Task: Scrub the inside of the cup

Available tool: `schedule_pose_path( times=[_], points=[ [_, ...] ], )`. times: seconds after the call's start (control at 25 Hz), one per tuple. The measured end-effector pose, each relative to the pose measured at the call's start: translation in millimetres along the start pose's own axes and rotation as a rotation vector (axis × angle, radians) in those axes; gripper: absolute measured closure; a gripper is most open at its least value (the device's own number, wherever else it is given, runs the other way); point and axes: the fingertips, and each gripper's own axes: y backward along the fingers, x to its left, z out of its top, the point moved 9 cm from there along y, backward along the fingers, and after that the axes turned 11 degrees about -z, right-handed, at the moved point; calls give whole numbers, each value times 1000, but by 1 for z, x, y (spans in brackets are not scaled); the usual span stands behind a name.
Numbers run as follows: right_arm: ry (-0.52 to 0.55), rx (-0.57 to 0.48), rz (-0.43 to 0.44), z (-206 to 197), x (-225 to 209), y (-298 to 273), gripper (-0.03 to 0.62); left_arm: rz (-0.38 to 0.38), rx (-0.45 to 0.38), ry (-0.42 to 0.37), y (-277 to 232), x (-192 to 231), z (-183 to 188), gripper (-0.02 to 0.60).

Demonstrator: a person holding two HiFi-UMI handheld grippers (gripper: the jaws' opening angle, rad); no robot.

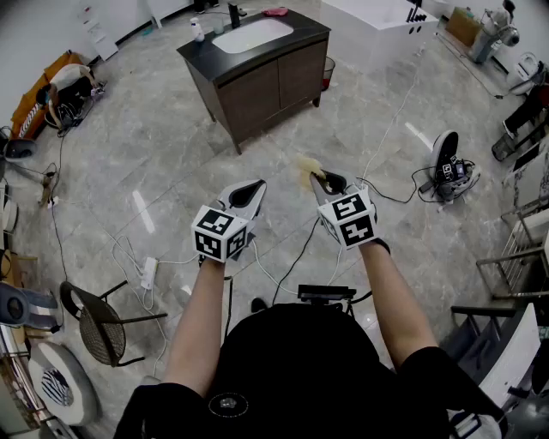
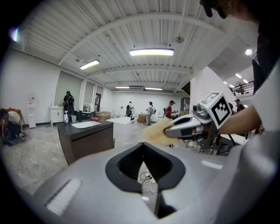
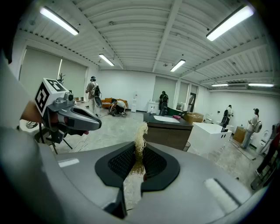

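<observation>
My right gripper (image 1: 319,178) is shut on a tan fibrous scrubber (image 1: 306,170), whose frayed strands stick up between the jaws in the right gripper view (image 3: 141,140). My left gripper (image 1: 255,187) is shut with nothing in it, and its jaws meet edge to edge in the left gripper view (image 2: 141,166). Both are held in mid-air, side by side, over the marble floor. From the left gripper view the right gripper (image 2: 175,129) and the scrubber (image 2: 156,131) show just to the right. No cup can be made out in any view.
A dark wood vanity (image 1: 202,53) with a white sink (image 1: 253,34) and a soap bottle (image 1: 198,30) stands ahead. Cables trail over the floor, a mesh chair (image 1: 99,321) is at the lower left, and a white block (image 1: 377,21) stands behind. Several people are far back.
</observation>
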Motion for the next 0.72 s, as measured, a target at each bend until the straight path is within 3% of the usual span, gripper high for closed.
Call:
schedule_pose_path(
  times=[0.72],
  points=[
    [-31, -10, 17, -15, -4, 12, 553, 20, -1, 34, -3, -12, -11, 581]
  ],
)
